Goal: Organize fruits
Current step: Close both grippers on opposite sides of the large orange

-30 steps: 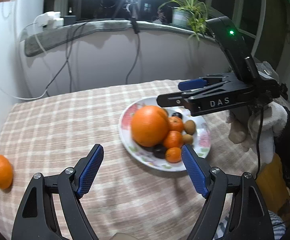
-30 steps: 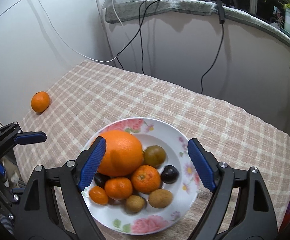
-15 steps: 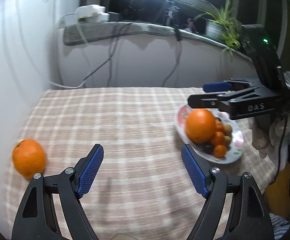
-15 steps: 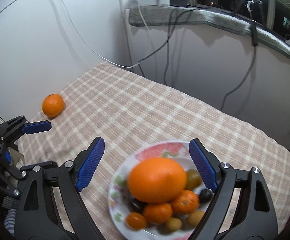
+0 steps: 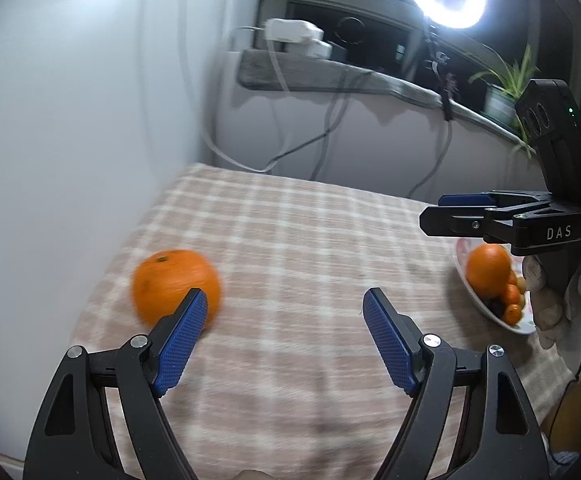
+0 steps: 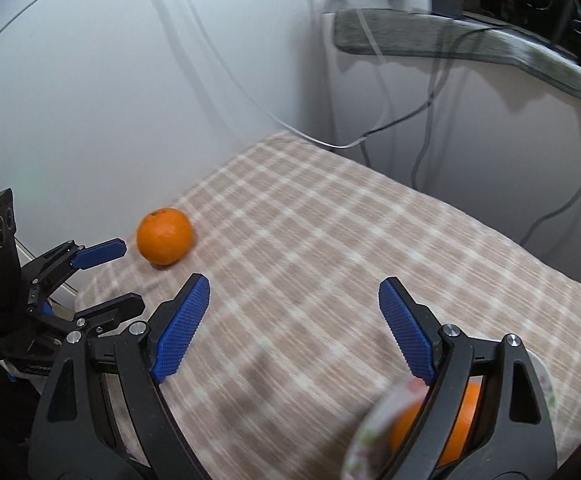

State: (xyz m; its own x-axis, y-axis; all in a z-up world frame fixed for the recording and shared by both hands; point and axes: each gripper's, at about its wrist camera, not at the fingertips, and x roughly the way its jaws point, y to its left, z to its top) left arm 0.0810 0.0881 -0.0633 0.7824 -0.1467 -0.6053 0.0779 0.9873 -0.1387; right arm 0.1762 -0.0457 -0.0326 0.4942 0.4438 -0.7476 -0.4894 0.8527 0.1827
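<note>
In the left wrist view, the lone orange [image 5: 175, 288] sits at centre left on the checked tablecloth [image 5: 310, 248], just behind the left-hand pad of the left gripper [image 5: 285, 322], whose jaws stand wide and empty. If they close from here, that pad could clip the fruit and roll it toward the cloth's near edge (round fruit, nothing to stop it). At far right, the right gripper [image 5: 456, 210], also wide and empty, hovers over the plate [image 5: 486, 308] of fruit.
</note>
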